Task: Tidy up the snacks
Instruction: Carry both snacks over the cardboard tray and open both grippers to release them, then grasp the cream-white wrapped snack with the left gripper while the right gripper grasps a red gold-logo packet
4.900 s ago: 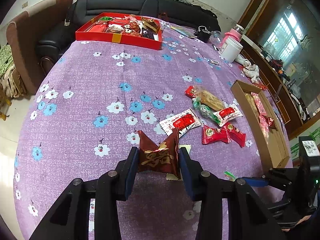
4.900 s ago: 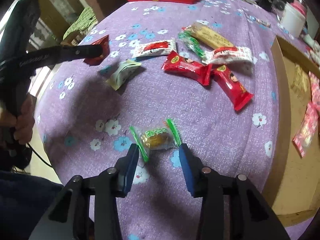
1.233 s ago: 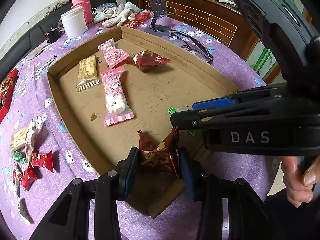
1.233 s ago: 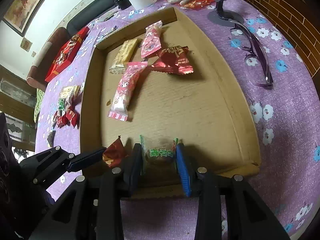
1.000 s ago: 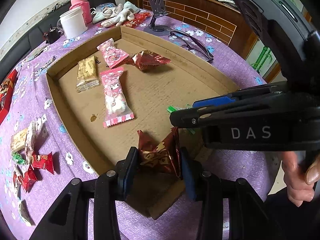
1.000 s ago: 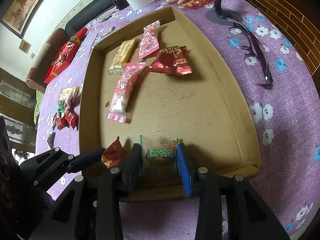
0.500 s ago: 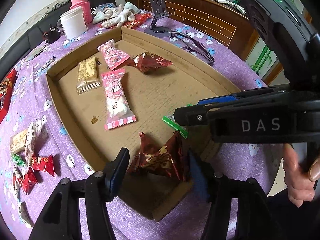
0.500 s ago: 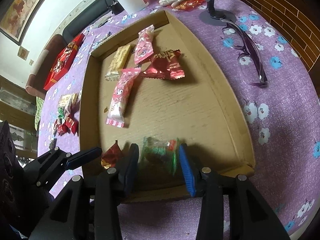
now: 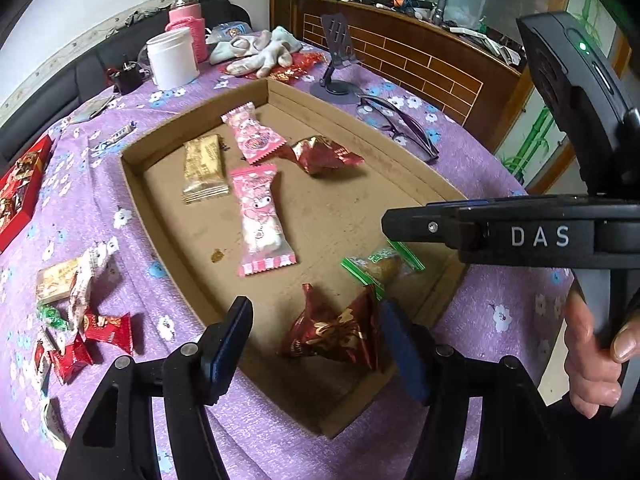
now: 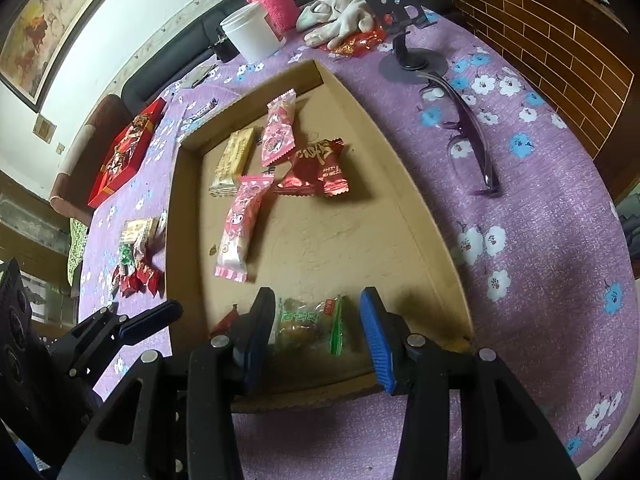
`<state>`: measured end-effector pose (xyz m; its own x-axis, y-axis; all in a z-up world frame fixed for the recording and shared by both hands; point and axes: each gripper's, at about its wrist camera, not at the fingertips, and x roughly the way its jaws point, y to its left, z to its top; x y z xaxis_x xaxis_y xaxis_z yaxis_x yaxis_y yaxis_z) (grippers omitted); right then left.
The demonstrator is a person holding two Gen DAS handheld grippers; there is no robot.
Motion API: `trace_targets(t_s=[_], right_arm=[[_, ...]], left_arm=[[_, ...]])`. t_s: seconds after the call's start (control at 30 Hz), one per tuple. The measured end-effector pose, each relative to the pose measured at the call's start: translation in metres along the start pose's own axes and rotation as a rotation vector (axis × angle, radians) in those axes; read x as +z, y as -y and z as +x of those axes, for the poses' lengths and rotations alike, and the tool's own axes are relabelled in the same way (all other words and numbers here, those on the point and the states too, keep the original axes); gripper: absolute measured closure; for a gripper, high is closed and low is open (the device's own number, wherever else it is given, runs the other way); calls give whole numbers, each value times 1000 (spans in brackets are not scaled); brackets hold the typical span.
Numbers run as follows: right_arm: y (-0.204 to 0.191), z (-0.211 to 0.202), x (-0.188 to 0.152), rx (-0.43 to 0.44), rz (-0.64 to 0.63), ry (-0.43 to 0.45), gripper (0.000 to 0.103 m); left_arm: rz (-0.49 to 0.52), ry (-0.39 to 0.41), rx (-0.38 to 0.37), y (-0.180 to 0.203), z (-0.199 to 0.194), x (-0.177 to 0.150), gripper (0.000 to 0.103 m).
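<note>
Cardboard tray [image 9: 138, 184] fills the left wrist view on a purple flowered cloth [image 9: 100, 208]. The left gripper [image 9: 316, 340] hangs over the tray's near corner, its jaws opening and already wide; a dark red snack [image 9: 336, 330] lies on the tray floor between them, clear of the left pad and just beside or brushing the right one. A green-ended snack [image 9: 382, 266] lies just beyond it, under the right gripper's black finger. Farther in lie a long pink pack [image 9: 262, 220], a gold bar [image 9: 204, 168], a second pink pack [image 9: 252, 140] and a red foil pack [image 9: 324, 154]. Loose snacks [image 9: 76, 320] sit on the cloth left of the tray, and a hand [image 9: 592, 356] grips the right tool. In the right wrist view the right gripper [image 10: 318, 334] stands at the tray's [image 10: 420, 216] near edge, jaws moderately apart, with the green-ended snack [image 10: 310, 322] resting on the floor between them, near the left pad and well clear of the right. Glasses [image 10: 468, 136] lie on the cloth right of the tray, and a white cup [image 10: 252, 34] stands beyond it.
</note>
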<state>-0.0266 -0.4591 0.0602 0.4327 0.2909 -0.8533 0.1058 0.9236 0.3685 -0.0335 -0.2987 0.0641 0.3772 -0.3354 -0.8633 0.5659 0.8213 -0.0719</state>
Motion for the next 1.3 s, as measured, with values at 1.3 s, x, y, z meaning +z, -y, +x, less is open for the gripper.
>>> trace_targets(t_s=[1.3], right_arm=[[-146,26,-17,58,-242,-49,60]], left_arm=[[-443,154,160,-168,-98,-111,33]])
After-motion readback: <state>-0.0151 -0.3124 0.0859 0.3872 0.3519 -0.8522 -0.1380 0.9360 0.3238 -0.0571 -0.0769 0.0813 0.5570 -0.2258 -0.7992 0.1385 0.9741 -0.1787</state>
